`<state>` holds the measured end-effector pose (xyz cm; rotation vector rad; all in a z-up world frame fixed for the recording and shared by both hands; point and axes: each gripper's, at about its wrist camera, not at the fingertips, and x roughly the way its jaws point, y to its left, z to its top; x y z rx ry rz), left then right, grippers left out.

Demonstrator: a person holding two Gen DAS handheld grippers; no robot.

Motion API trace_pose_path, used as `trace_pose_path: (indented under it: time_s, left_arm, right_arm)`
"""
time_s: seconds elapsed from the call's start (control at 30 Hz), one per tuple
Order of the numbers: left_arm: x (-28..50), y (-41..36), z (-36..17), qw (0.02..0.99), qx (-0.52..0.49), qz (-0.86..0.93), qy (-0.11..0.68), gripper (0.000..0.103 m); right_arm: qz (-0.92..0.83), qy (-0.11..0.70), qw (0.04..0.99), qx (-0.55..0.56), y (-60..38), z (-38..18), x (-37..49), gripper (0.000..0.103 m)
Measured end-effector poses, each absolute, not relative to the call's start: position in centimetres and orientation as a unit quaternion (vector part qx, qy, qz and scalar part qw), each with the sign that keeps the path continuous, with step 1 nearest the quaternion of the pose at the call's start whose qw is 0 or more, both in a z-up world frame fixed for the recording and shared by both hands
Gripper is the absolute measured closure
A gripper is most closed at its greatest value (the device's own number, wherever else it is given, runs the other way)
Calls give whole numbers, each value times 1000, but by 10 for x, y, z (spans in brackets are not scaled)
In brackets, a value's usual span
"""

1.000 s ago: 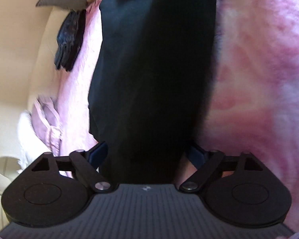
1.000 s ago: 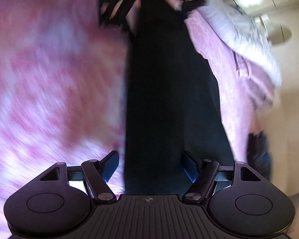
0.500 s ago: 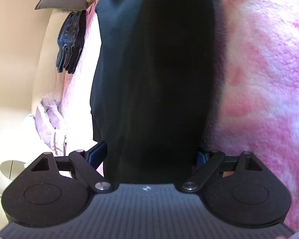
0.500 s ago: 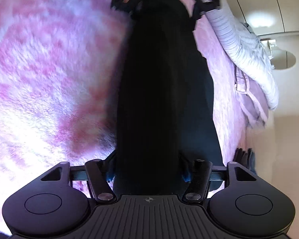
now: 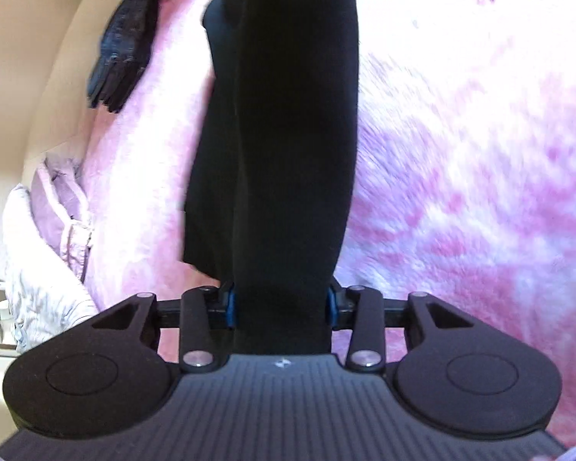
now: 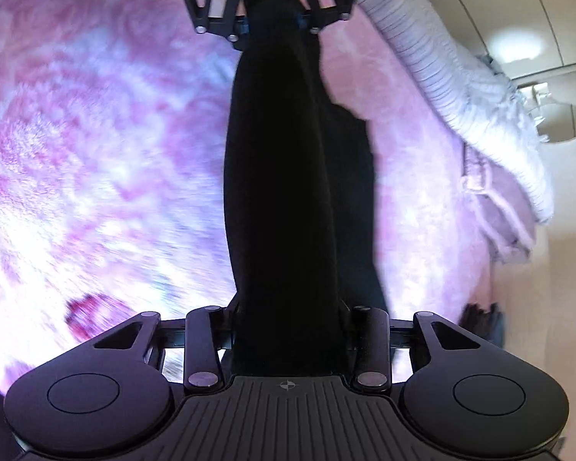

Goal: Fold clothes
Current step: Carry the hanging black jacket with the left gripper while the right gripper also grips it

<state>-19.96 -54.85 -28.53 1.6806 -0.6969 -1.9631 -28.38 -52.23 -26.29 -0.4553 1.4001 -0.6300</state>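
Note:
A long black garment (image 5: 284, 134) is stretched in the air between my two grippers, above a pink and white fluffy blanket (image 5: 480, 192). My left gripper (image 5: 280, 303) is shut on one end of it, the cloth bunched between the blue pads. My right gripper (image 6: 288, 315) is shut on the other end of the black garment (image 6: 288, 176). In the right wrist view the left gripper (image 6: 270, 19) shows at the top, facing me, with the cloth hanging taut between us. A looser fold of the garment droops on one side.
A dark blue folded item (image 5: 121, 50) lies on the blanket near its far edge. Pale lilac clothes (image 5: 61, 207) and a white ribbed garment (image 6: 480, 107) lie heaped at the blanket's side. A cream wall and a ceiling lamp (image 6: 514, 44) are beyond.
Both grippers have closed from open onto the ends of the black garment. It has been lifted and pulled into a narrower, taut band, and the blanket now lies further below.

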Motion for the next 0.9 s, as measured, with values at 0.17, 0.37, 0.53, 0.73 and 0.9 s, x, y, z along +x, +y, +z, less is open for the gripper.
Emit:
trace_pose_path:
  time_s: [0.17, 0.37, 0.53, 0.73, 0.9]
  left_arm:
    - [-205, -540, -229, 227, 615, -723, -218, 69]
    - [-209, -517, -173, 223, 619, -729, -189, 69]
    - [-209, -502, -135, 220, 623, -730, -174, 69]
    - [-214, -491, -110, 207, 628, -730, -174, 69]
    - [-227, -490, -103, 210, 626, -730, -174, 69]
  right_arm:
    - [-267, 634, 697, -200, -505, -211, -289, 65]
    - [-249, 642, 699, -194, -484, -148, -294, 66]
    - [-238, 641, 708, -177, -465, -107, -297, 66]
    - [-234, 638, 718, -148, -453, -77, -301, 66]
    - [-238, 636, 719, -146, -445, -63, -308, 66]
